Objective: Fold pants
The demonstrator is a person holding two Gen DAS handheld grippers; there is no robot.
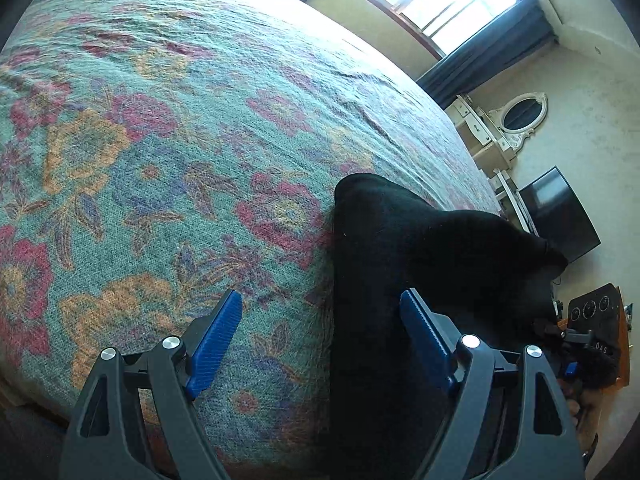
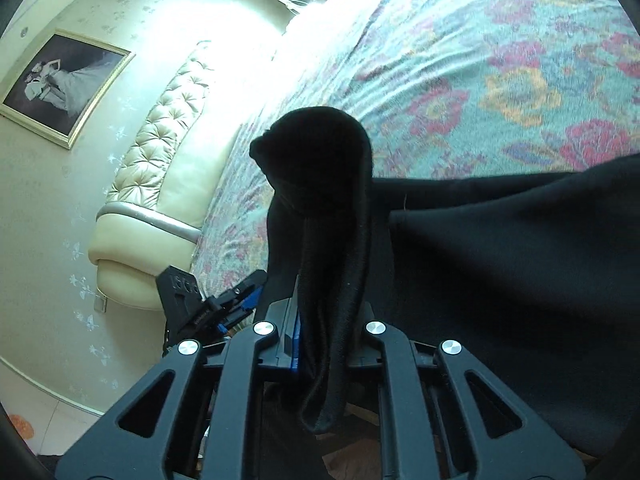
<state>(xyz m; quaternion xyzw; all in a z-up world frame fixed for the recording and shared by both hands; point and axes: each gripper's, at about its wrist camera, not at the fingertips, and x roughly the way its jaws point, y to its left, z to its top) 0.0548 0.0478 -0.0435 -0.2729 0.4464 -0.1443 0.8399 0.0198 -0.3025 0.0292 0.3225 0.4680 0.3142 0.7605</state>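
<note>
The black pants [image 1: 420, 264] lie on the floral bedspread [image 1: 160, 140] at the bed's near edge, right of centre in the left wrist view. My left gripper [image 1: 320, 320] is open, its blue pads [image 1: 218, 344] spread above the bed, with the pants' left edge between them. My right gripper [image 2: 326, 320] is shut on a bunched fold of the black pants [image 2: 332, 240] and holds it above the bed; the rest of the cloth [image 2: 520, 280] spreads to the right. The left gripper [image 2: 236, 304] shows at the left in the right wrist view.
The bed has a tufted cream headboard [image 2: 160, 152]. A window with dark curtains [image 1: 480, 60], a white dresser with an oval mirror [image 1: 516, 120] and a black TV [image 1: 560, 216] stand beyond the bed's far side. A framed picture [image 2: 64, 84] hangs on the wall.
</note>
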